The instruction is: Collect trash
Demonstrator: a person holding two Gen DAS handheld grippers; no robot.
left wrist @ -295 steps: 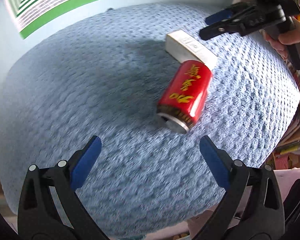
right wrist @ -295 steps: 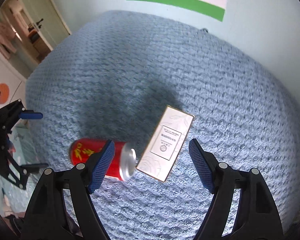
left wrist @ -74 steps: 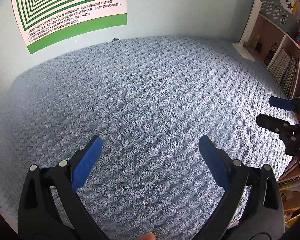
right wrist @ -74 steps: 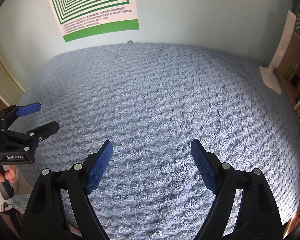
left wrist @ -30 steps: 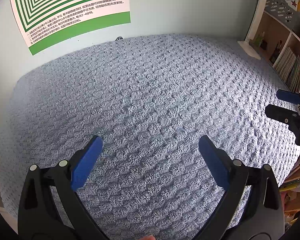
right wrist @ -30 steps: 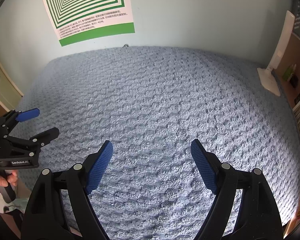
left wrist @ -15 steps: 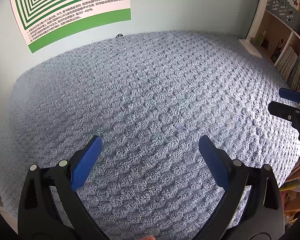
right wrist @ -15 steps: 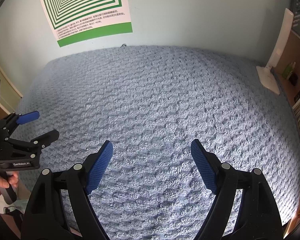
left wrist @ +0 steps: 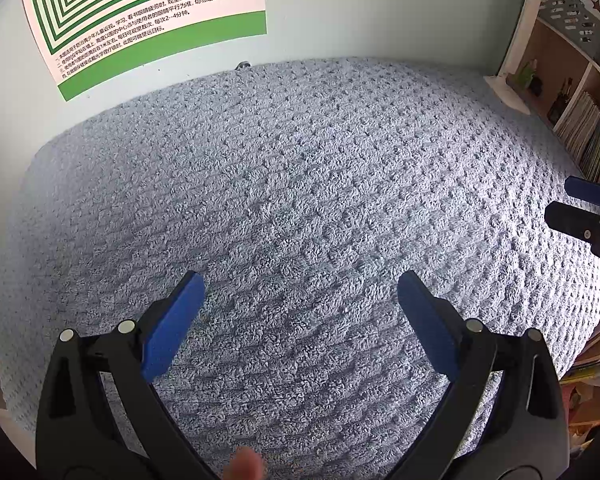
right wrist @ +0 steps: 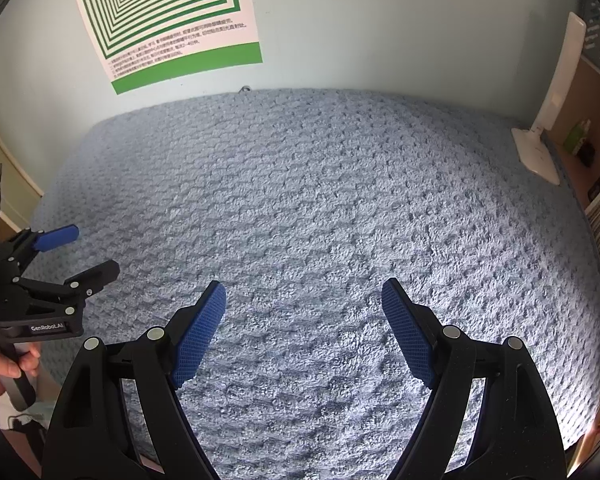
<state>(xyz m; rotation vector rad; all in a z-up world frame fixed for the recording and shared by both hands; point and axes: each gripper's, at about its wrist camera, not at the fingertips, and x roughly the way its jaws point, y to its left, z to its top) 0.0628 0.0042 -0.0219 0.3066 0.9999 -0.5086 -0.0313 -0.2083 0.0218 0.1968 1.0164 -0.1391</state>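
**Left wrist and right wrist views: both tongs idle over a bare blanket**

Left wrist view shows the left tongs (left wrist: 298,300) with their blue pads spread wide and nothing between them, tilted down toward a blue textured blanket (left wrist: 300,184) that covers the worktop. The right wrist view shows the right tongs (right wrist: 303,312) in the same condition: pads far apart, nothing held, aimed down at the same blanket. Each pair also appears at the edge of the other's view, the left one gripped by a hand (right wrist: 4,364) at its handle, so the two sit side by side near the blanket's near edge.

No trash can be seen anywhere on the blanket in either view; the task's thing is therefore out of sight, and no bin or bag shows either. Judged from this, the collecting is probably finished, or the person is pausing to look for anything left.

The wide, empty spread of both pairs suits that reading: it is a rest posture, ready for a pickup yet committed to none.

Surroundings:
- A green-and-white striped poster (right wrist: 168,20) hangs on the pale wall behind the blanket.
- A white stand (right wrist: 548,120) sits at the far right corner of the blanket.
- A bookshelf (left wrist: 580,120) with upright books lies just beyond the stand.
- A fingertip (left wrist: 244,464) intrudes at the bottom of the left wrist view.
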